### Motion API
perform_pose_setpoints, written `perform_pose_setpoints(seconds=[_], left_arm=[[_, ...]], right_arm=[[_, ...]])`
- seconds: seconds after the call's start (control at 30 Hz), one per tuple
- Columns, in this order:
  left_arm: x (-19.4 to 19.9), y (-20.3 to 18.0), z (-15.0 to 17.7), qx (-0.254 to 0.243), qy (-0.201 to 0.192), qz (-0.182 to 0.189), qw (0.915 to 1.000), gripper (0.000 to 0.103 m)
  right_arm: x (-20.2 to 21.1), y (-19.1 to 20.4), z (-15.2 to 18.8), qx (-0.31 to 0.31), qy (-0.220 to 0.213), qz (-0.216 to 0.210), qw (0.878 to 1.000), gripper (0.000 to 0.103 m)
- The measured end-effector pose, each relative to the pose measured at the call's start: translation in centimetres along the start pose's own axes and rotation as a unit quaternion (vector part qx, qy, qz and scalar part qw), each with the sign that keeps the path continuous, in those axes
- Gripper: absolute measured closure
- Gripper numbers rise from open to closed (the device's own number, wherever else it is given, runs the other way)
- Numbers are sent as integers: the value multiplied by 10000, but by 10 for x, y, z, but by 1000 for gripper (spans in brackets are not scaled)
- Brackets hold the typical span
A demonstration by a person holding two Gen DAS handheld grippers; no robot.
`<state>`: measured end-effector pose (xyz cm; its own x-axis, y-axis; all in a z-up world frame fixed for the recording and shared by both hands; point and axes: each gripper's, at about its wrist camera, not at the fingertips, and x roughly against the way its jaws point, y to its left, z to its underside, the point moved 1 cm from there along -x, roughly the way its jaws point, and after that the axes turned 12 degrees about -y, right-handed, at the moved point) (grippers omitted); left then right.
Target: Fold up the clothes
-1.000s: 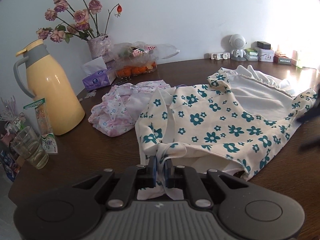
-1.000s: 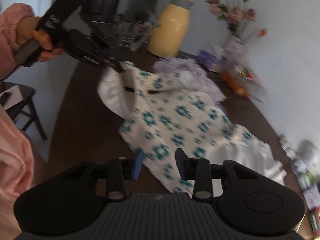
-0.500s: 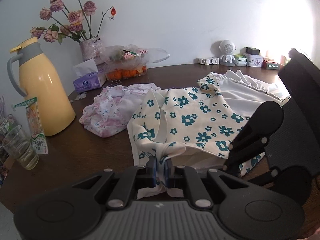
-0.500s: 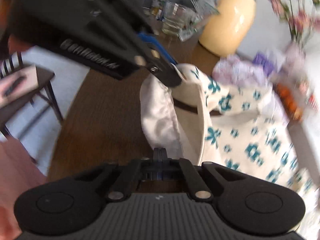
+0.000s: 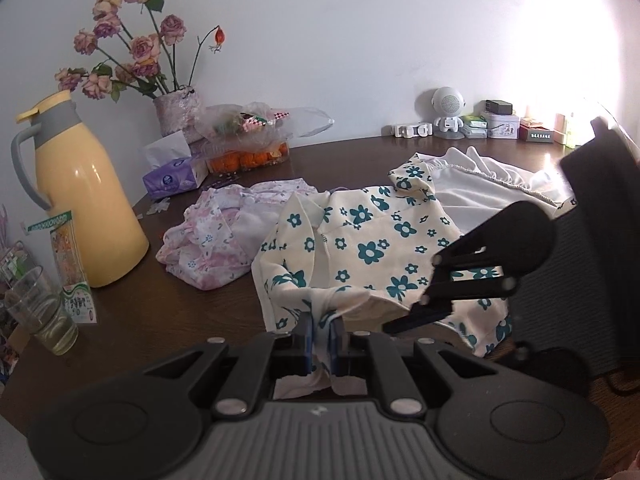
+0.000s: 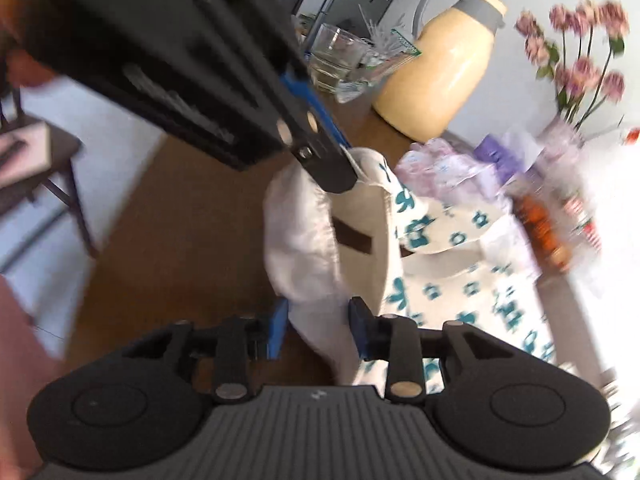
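Dark brown wooden table [image 5: 192, 312], set against a white wall, is crowded along its far and left sides. A cream garment printed with teal flowers [image 5: 384, 240] lies crumpled at mid-table, its plain white lining turned out at the near corner.

Left gripper [image 5: 320, 338]: jaws pressed together on a bunched fold of that near corner, which is lifted slightly off the wood. Right gripper [image 6: 318, 330]: jaws opening, with a hanging lobe of the white lining between them; the pads appear not to press on it. Firm contact cannot be confirmed, as the right wrist view is blurred.

Step judged: securing a second hold along the same edge, so that the garment can be spread before any fold is made. No fold is seen yet. Next move probably calls for the right jaws to be closed on the lining, then the two holds drawn apart.

Room: bare wood is seen along the near edge. A pink floral garment [image 5: 224, 240] lies just beside the cream one; a yellow thermos jug [image 5: 88, 208] and a clear drinking glass [image 5: 40, 312] stand at the left.
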<state>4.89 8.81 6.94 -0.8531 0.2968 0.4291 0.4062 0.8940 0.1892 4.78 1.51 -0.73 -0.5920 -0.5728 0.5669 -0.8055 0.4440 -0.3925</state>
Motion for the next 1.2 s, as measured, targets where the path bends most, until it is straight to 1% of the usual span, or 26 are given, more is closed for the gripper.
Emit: perform_pose_setpoints(seconds=[0.03, 0.1, 0.13, 0.2, 0.27, 0.3, 0.4, 0.47, 0.5, 0.53, 0.57, 0.6, 0.67, 0.73, 0.77, 0.83, 0.87, 0.97, 1.0, 1.03, 1.07, 1.13, 1.2], left_arm=[[-1, 0, -1, -25, 7, -14, 10000, 96], [-4, -1, -3, -79, 30, -74, 9999, 96], [-6, 0, -4, -111, 37, -123, 9999, 96], [-9, 1, -4, -129, 58, -161, 9998, 96], [-10, 2, -1, -33, 106, -16, 9999, 95], [-10, 1, 2, -12, 148, 72, 9999, 92], [-9, -4, 11, 67, 271, 342, 9990, 86], [-3, -5, 16, 186, 328, 531, 9979, 86], [2, -4, 17, 214, 344, 584, 9975, 79], [8, -2, 18, 218, 339, 597, 9974, 68], [15, 1, 19, 223, 333, 611, 9973, 61], [21, 3, 20, 205, 320, 595, 9975, 53], [36, 10, 19, 107, 281, 458, 9985, 50], [46, 19, 19, 13, 281, 210, 9994, 45], [48, 23, 19, -27, 295, 67, 9995, 43], [49, 33, 20, -11, 347, -191, 9992, 42], [47, 38, 21, 24, 375, -310, 9988, 42], [40, 48, 24, 130, 449, -573, 9973, 44], [38, 48, 26, 142, 473, -572, 9971, 44], [37, 48, 27, 149, 490, -535, 9973, 44], [35, 48, 29, 156, 506, -498, 9974, 44], [33, 45, 32, 121, 514, -412, 9978, 44], [30, 43, 34, 46, 522, -339, 9981, 46]], right_arm=[[-1, -5, -1, -238, 84, -153, 9996, 99], [-4, -16, -3, -712, 252, -459, 9961, 100], [2, -23, -5, -1055, 244, -685, 9918, 100], [20, -40, -9, -1793, 122, -1164, 9768, 100], [36, -53, -8, -2307, -17, -1519, 9611, 100], [38, -54, -4, -2373, 27, -1548, 9590, 100], [36, -46, 12, -2343, 294, -1503, 9600, 100], [37, -39, 20, -2304, 323, -1499, 9610, 99], [38, -37, 23, -2251, 301, -1454, 9630, 99], [41, -34, 25, -2232, 276, -1428, 9639, 97], [44, -32, 26, -2235, 256, -1425, 9639, 92], [45, -32, 27, -2217, 230, -1409, 9646, 88], [46, -30, 26, -2163, 142, -1370, 9666, 64], [51, -27, 22, -2121, -1, -1371, 9676, 62], [51, -27, 19, -2133, -82, -1386, 9671, 59], [46, -25, 11, -2182, -243, -1418, 9652, 54], [40, -24, 6, -2230, -288, -1397, 9643, 54], [19, -22, -5, -2481, -303, -1041, 9627, 54], [13, -22, -6, -2612, -287, -925, 9604, 56], [9, -23, -6, -2758, -265, -908, 9565, 63], [4, -25, -5, -2910, -239, -932, 9519, 80], [3, -28, 2, -3146, -201, -1120, 9424, 96], [13, -33, 12, -3291, -170, -1304, 9351, 96]])
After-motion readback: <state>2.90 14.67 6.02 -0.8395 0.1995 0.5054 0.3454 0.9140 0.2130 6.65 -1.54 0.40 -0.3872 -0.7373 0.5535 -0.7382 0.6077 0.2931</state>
